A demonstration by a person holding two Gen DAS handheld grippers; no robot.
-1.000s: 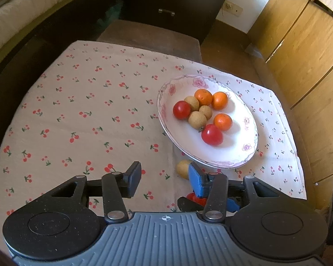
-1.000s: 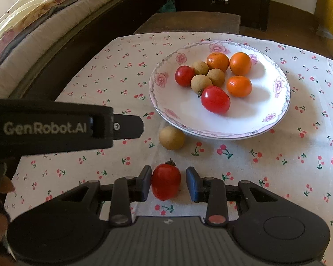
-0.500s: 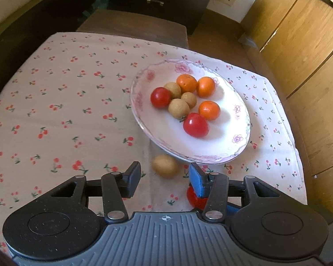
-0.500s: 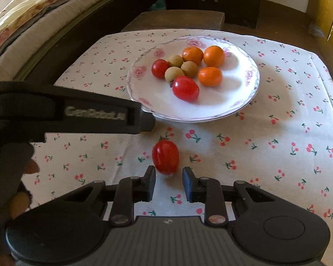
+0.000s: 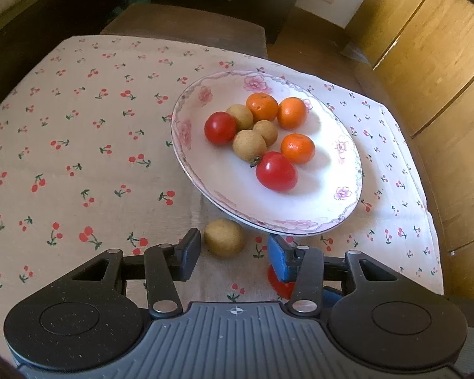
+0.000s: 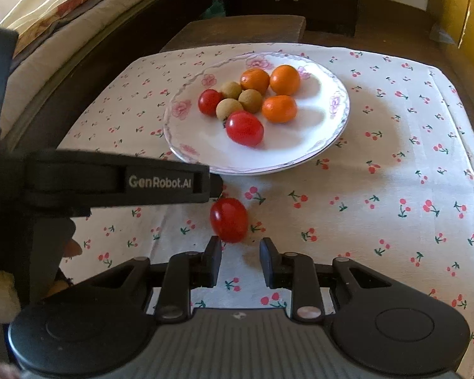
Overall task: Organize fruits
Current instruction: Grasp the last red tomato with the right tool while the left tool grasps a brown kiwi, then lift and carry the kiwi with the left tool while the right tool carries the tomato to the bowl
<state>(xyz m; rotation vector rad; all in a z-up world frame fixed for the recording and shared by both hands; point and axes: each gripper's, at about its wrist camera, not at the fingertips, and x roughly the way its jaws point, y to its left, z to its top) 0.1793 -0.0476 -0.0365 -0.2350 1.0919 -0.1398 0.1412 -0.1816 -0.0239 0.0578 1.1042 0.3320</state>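
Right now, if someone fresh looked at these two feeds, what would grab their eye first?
The flowered plate on the cherry-print tablecloth, holding three oranges, three brown longans and two tomatoes. Next, two strays on the cloth in front of it: a loose tomato just ahead of the right tool, untouched, and a loose longan ahead of the open left tool.

1. White glazed ceramic plate with pink flower print (image 5: 341, 170): glossy, smooth.
2. Red tomatoes (image 5: 276, 171): shiny, smooth skin with highlights.
3. Small orange citrus fruits (image 5: 297, 148): finely dimpled, slight sheen.
4. Round tan-brown fruits (image 5: 249, 145): matt, rough skin.
5. Cream cherry-print tablecloth (image 5: 79, 145): woven cloth, matt.
6. Black plastic gripper fingers (image 6: 212, 262): matt, with metal rivets.
7. Right-side wooden cabinet panels (image 5: 433, 63): satin finish.
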